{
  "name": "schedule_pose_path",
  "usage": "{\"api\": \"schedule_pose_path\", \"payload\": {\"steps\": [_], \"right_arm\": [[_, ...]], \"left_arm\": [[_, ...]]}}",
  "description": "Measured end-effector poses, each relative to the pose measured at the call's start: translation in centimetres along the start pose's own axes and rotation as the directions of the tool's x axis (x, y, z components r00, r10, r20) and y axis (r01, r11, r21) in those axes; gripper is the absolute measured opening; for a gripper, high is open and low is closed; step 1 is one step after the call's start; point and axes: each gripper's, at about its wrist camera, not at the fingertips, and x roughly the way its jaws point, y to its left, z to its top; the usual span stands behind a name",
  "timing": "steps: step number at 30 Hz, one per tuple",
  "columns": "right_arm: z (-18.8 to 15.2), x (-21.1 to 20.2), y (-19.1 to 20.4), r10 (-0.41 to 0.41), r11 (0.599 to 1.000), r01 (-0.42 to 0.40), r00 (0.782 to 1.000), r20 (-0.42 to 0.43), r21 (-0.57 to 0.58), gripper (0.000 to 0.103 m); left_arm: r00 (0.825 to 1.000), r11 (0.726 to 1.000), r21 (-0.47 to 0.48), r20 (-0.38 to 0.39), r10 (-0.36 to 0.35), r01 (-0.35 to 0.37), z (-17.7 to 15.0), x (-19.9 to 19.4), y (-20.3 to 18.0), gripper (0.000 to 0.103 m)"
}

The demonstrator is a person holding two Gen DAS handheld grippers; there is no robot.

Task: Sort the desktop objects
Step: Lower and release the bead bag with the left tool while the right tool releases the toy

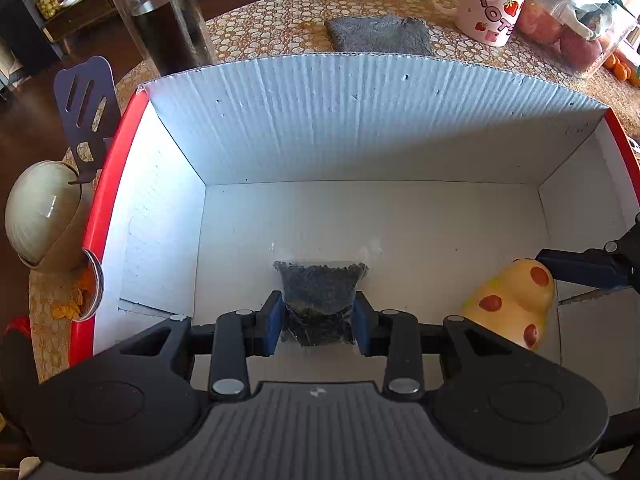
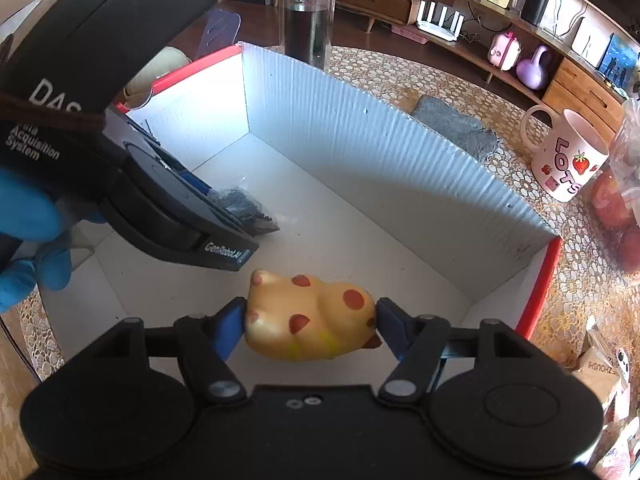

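My left gripper [image 1: 319,322] is shut on a clear bag of black seeds [image 1: 320,292] and holds it low inside the white cardboard box [image 1: 360,120]. My right gripper [image 2: 310,326] is shut on a yellow squishy toy with red spots [image 2: 308,312], also inside the box [image 2: 360,152], to the right of the left gripper. The toy shows in the left wrist view [image 1: 512,304] at the right, with a right finger [image 1: 576,266] against it. The bag [image 2: 240,208] shows in the right wrist view under the left gripper.
The box has red edges [image 1: 108,200]. Left of it stand a beige bowl [image 1: 36,212], a black spatula [image 1: 86,104] and a spoon [image 1: 94,284]. Behind it are a glass jar [image 1: 168,16], a grey cloth [image 1: 380,34], a pink mug [image 1: 490,4] and a fruit container [image 1: 568,28].
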Motion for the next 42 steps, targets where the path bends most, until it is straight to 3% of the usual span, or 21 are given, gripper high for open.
{"api": "schedule_pose_path", "payload": {"steps": [6,10,13,15,29,42], "right_arm": [[0.2,0.2,-0.1,-0.001,1.0,0.001,1.0,-0.011,0.008,0.072],[0.2,0.3,0.1,-0.014,1.0,0.013,1.0,-0.017,-0.007,0.073],[0.2,0.0,0.4,-0.019,0.999,0.019,1.0,-0.005,-0.027,0.082],[0.1,-0.3,0.6,-0.03,0.999,0.03,1.0,0.01,-0.036,0.086],[-1.8,-6.3,-0.5,0.051,0.999,-0.052,0.992,0.115,0.006,0.087],[-5.4,-12.7,-1.7,0.079,0.996,-0.086,0.973,0.219,0.023,0.087]], "left_arm": [[0.999,1.0,0.02,-0.036,0.011,-0.01,0.0,0.5,-0.2,0.038],[0.999,0.999,0.039,-0.042,0.019,-0.018,0.0,0.6,-0.5,0.059],[0.999,0.999,0.049,-0.028,0.023,-0.022,0.0,0.3,-0.6,0.067],[0.999,0.999,0.047,-0.021,0.029,-0.028,0.0,0.1,-0.7,0.067],[0.997,1.0,0.022,0.083,0.008,-0.009,-2.1,-5.2,-1.7,0.067],[0.971,1.0,0.01,0.238,-0.017,0.015,-6.0,-11.7,-4.0,0.067]]}}
